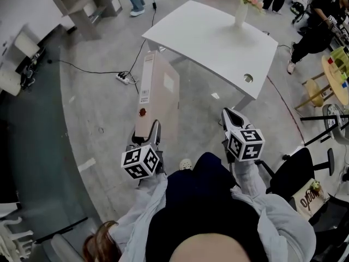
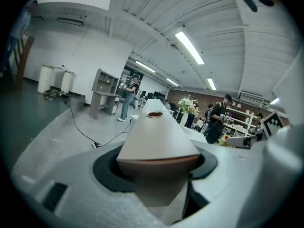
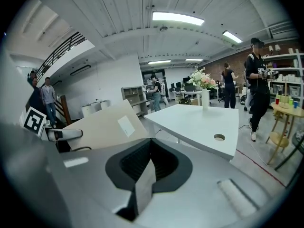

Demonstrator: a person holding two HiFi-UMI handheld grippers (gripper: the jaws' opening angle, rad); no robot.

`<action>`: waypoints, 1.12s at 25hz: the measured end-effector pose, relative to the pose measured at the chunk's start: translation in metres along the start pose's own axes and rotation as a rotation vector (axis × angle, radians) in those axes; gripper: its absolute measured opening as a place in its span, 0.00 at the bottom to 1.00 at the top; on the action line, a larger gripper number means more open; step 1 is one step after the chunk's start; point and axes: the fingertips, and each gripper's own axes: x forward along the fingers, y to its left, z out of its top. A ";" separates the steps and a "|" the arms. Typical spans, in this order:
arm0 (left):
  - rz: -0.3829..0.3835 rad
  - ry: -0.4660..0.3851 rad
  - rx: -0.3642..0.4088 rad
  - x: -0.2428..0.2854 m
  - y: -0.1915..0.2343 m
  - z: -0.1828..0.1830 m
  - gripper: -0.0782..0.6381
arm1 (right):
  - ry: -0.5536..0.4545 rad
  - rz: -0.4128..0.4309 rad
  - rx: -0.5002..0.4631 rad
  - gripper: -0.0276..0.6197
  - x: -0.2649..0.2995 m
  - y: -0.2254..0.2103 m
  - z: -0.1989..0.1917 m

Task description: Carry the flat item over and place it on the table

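A flat beige binder with a white spine label hangs above the floor, short of the white table. My left gripper is shut on the binder's near end. In the left gripper view the binder runs forward out of the left gripper toward the table. My right gripper is to the right of the binder, apart from it, shut with nothing in it. In the right gripper view the right gripper points at the table, with the binder at its left.
A white vase of flowers stands at the table's far edge. A power strip with cables lies on the floor left of the table. A black chair is at the right, a yellow stool beyond it. People stand at the back.
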 end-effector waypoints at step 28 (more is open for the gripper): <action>0.024 -0.124 -0.037 0.212 0.006 0.112 0.50 | -0.036 0.077 -0.035 0.06 0.202 -0.093 0.127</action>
